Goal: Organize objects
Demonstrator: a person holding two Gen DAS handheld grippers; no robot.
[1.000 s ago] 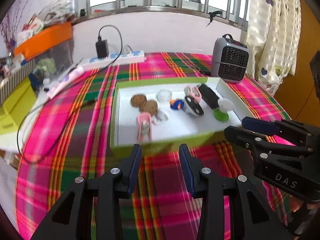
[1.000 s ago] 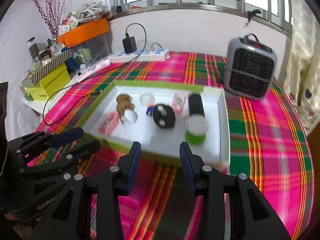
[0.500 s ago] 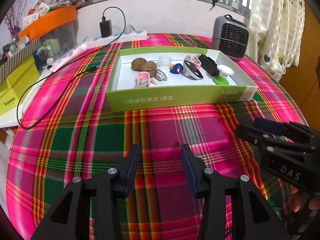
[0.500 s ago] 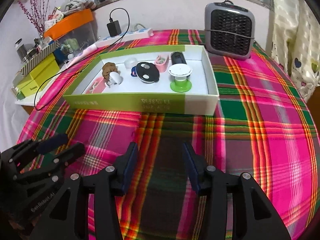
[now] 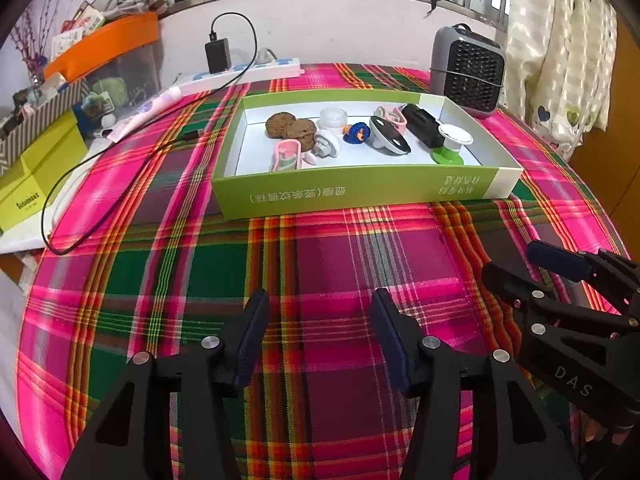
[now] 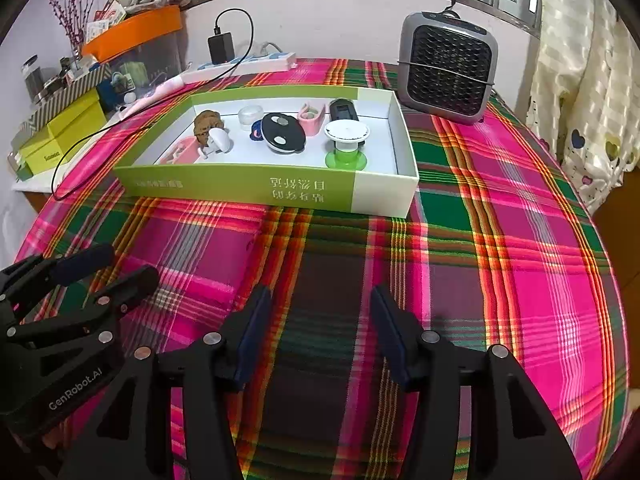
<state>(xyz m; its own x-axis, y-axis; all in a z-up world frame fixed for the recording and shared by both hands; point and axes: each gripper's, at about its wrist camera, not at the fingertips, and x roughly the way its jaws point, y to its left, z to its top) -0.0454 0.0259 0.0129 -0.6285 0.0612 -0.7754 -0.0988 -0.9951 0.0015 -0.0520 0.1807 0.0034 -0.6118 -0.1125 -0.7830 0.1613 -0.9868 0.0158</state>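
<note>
Both claws hang empty over the plaid surface (image 5: 320, 264), with the box (image 5: 360, 196) ahead of them at 12 o'clock. Left claw (image 5: 318, 340) is parted, nothing between its pads; its jaws have just been opening. Right claw (image 6: 320, 336) gapes wide, also bare, and has likewise just been opening.

Left to right inside the box, seen from the left wrist: a pink clip (image 5: 285, 155) at the near wall, two brown cookies (image 5: 290, 126), a white knob (image 5: 327, 143), a clear cap (image 5: 333, 117), a blue bit (image 5: 357, 133), a black oval (image 5: 389, 141), a second pink clip (image 5: 390, 114), a black block (image 5: 421, 130), and a green-footed stand (image 5: 451, 147) at the right end.

All look light. The cookies seem crumbly, so a soft pinch across the edge suits them. The oval looks smooth and domed, likely to slip; grip its narrow sides. The stand's thin neck, between top and foot, looks like the surest hold. The box itself is thin card: its walls would flex, so pinch a wall near a corner.
</note>
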